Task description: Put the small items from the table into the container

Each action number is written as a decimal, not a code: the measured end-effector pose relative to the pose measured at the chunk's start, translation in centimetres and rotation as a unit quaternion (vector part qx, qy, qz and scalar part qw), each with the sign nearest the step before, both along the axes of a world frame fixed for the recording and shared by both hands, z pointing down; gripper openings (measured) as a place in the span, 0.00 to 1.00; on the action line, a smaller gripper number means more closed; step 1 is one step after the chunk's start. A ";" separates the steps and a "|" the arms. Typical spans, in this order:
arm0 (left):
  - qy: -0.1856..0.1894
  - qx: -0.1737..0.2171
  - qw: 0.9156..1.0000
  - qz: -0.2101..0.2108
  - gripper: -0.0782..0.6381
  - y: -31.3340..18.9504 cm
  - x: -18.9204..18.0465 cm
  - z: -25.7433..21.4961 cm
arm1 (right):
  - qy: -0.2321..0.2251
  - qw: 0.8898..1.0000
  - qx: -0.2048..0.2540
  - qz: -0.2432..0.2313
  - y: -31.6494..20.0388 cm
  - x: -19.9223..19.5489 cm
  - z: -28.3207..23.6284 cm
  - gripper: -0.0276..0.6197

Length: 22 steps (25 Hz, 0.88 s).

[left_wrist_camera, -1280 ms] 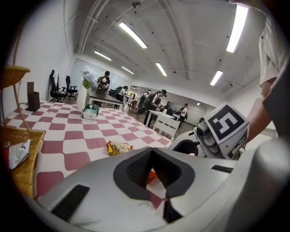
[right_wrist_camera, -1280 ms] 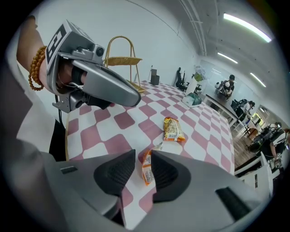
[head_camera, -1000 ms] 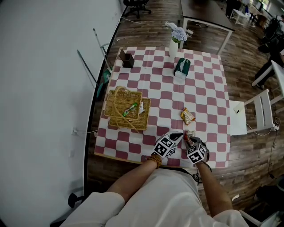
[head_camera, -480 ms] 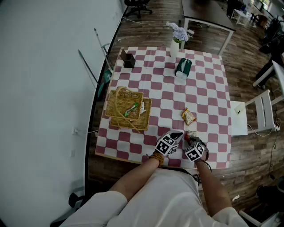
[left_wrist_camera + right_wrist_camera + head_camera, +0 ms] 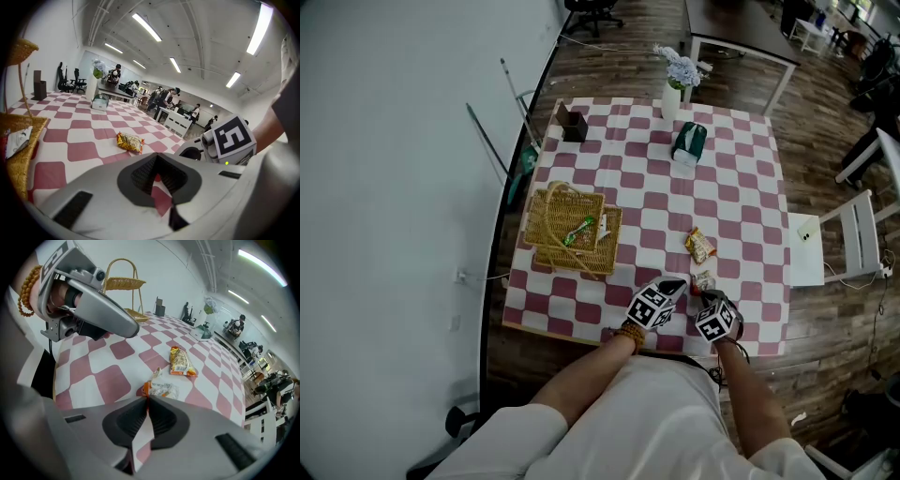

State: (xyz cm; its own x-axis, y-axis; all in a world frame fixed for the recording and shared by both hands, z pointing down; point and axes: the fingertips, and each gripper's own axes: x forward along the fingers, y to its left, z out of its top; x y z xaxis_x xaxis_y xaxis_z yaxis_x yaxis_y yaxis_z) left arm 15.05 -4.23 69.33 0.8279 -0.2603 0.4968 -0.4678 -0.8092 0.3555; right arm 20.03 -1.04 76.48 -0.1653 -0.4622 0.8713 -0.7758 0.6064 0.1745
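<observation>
A small clear packet with an orange end (image 5: 161,389) lies on the checked tablecloth near the front edge. My right gripper (image 5: 146,397) points steeply down at it, its jaws closing with the tips pinching the orange end. In the head view the same packet (image 5: 704,280) sits just beyond that gripper (image 5: 701,292). A yellow snack packet (image 5: 698,246) lies a little farther back. My left gripper (image 5: 678,284) hovers beside the right one, shut and empty (image 5: 157,157). The wicker basket (image 5: 572,234) stands at the left and holds a green packet and a white one.
At the table's far end stand a white vase with flowers (image 5: 671,94), a green tissue box (image 5: 686,141) and a dark brown box (image 5: 573,125). A white chair (image 5: 839,239) is off the right side. The table's front edge runs just under my hands.
Both hands have stayed almost where they were at the front edge. The small packet and the yellow snack packet have not shifted on the cloth.
</observation>
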 end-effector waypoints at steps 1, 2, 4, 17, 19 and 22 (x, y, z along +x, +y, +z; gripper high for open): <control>0.000 0.000 1.000 -0.001 0.15 0.0 -0.1 0.0 | -0.003 1.000 0.003 0.002 -0.1 0.0 -0.2 0.10; 0.001 0.000 1.000 -0.002 0.15 0.0 -0.2 0.0 | -0.007 1.000 0.007 0.005 -0.2 0.0 -0.5 0.10; 0.005 0.002 1.000 -0.003 0.15 0.0 -0.4 -0.2 | -0.016 1.000 0.015 0.011 -0.4 -0.1 -1.2 0.09; 0.049 0.033 0.998 -0.024 0.15 0.1 -2.8 -4.8 | -0.111 0.988 0.086 0.058 -2.0 -1.2 -9.1 0.09; 0.061 0.042 0.997 -0.030 0.15 -0.1 -3.2 -6.2 | -0.132 0.984 0.101 0.065 -2.2 -1.7 -10.8 0.09; 0.084 0.055 0.994 -0.043 0.15 -0.5 -3.7 -8.9 | -0.165 0.976 0.127 0.072 -2.3 -2.4 -13.7 0.09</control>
